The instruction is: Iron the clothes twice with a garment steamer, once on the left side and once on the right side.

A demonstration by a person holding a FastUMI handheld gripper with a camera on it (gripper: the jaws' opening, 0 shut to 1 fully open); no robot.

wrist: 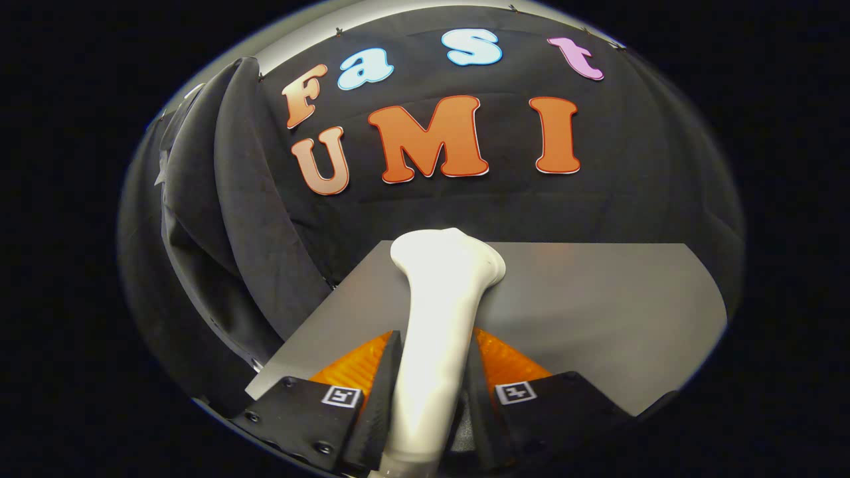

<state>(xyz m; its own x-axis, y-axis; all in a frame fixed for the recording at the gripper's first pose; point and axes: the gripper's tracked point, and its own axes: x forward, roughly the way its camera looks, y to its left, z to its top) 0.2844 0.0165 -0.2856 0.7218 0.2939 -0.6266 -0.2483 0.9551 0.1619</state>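
The gripper (433,372) is closed on the white plastic handheld garment steamer (441,299): both fingers press the sides of its slim handle, which runs forward between them, and its flared head sits beyond the fingertips. The steamer is held above a flat grey table surface (597,299). To the left, beside the table edge, hangs a dark grey garment (226,219) in loose vertical folds against the booth wall. The steamer head is well apart from that cloth and not aimed at it. Judging from this, the pick-up is done, while the 2 passes, 1 left and 1 right, both appear still ahead.
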